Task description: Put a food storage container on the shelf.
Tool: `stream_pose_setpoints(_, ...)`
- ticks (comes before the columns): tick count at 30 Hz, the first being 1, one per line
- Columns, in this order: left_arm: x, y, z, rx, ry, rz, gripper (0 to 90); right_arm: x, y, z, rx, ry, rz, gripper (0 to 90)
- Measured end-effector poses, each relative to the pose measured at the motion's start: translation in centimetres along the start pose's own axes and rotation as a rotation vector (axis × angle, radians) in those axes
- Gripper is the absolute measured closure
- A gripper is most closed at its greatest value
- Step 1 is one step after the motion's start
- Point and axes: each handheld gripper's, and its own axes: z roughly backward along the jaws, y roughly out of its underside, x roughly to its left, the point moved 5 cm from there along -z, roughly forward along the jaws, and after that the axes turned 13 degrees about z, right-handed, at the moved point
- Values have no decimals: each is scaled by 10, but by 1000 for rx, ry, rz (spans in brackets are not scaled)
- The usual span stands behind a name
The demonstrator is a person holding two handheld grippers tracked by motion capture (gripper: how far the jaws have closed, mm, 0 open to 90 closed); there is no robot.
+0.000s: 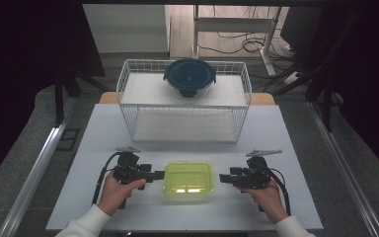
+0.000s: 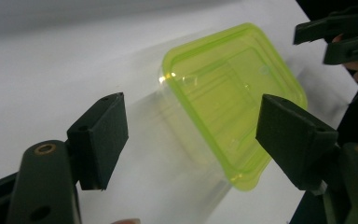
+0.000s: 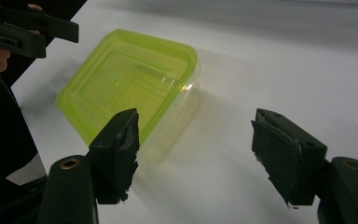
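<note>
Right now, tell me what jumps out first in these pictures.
The bright green-lidded container sits at the near middle of the white table, flanked by the open left gripper and open right gripper. Behind it, a dark-lidded round container rests on top of a white wire rack.

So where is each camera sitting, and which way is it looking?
High view: sits above the person's side, looking forward and down on the table; both hands, the left gripper and right gripper show, plus the wire rack.
Left gripper view: rides on the left gripper, facing the green-lidded box; its two black jaws show.
Right gripper view: rides on the right gripper, facing the same box from the other side; its jaws show.
All three share the green-lidded box.
</note>
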Motion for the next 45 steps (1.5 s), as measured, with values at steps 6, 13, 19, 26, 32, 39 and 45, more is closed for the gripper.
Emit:
stream_pose_setpoints(6, 0, 1, -13, 40, 28, 29, 259, 4, 0, -10, 3, -38, -46, 353)
stream_pose_setpoints(13, 6, 2, -25, 76, 75, 82, 284, 9, -5, -22, 4, -62, -81, 394)
stream_pose_setpoints(19, 12, 4, -33, 103, 126, 156, 346, 3, -7, -42, 27, -103, -137, 481)
stream_pose_setpoints(26, 11, 9, -41, 153, 138, 183, 478, 6, -6, -50, 45, -142, -183, 592)
stream_pose_setpoints(32, 9, 8, -35, 119, 108, 192, 628, 5, -4, -46, 27, -144, -216, 720)
stream_pose_setpoints(39, 2, 9, -28, 99, 111, 164, 729, 9, -4, -37, -10, -165, -252, 774)
stream_pose_setpoints(45, -1, 9, -22, 76, 116, 134, 766, 14, -6, -29, -34, -163, -234, 798)
